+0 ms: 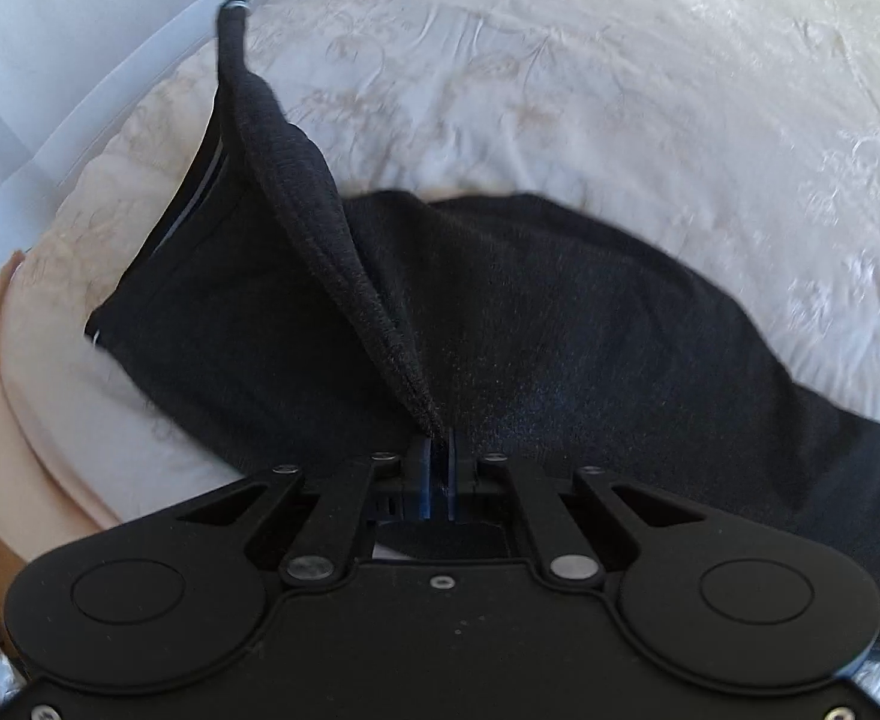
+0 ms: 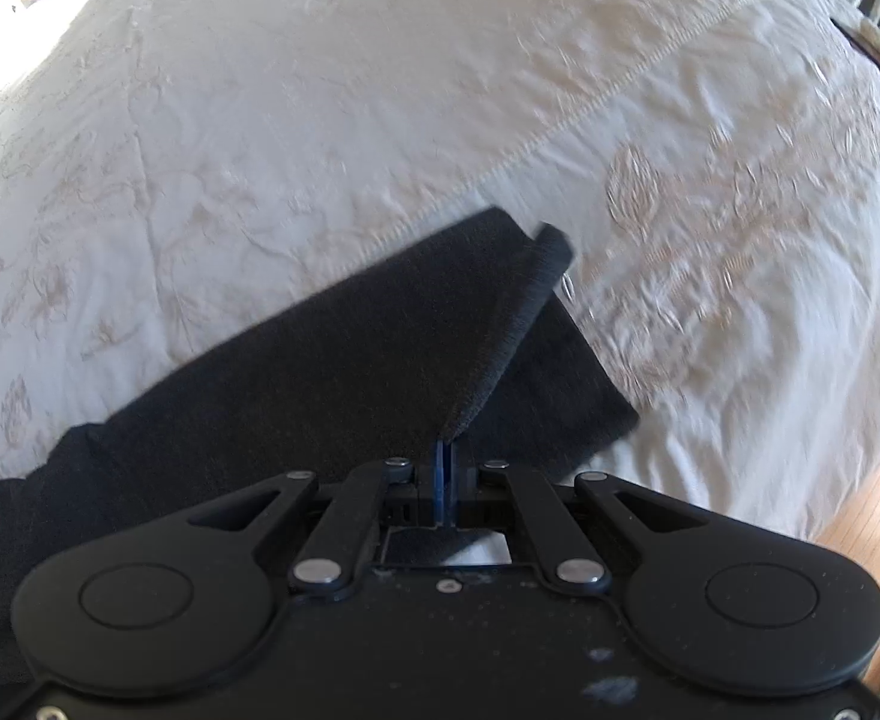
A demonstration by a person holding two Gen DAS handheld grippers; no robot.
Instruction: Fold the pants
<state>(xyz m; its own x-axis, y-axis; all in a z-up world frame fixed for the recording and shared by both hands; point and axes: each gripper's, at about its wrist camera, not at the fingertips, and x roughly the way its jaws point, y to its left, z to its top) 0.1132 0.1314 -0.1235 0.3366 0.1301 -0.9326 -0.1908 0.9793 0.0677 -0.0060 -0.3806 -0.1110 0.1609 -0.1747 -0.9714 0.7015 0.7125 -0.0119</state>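
A bed fills most of both views, covered by a cream bedspread (image 2: pixel 332 120) with pale embroidered flowers and a stitched seam (image 2: pixel 619 84) running from about 1 o'clock toward the centre. Sunlight brightens the cover at 11 o'clock in the right wrist view. Wooden floor (image 2: pixel 859 516) shows at 4 o'clock there. In the left wrist view, a white panelled surface (image 1: pixel 50 90) stands at 10 o'clock beside the bed.
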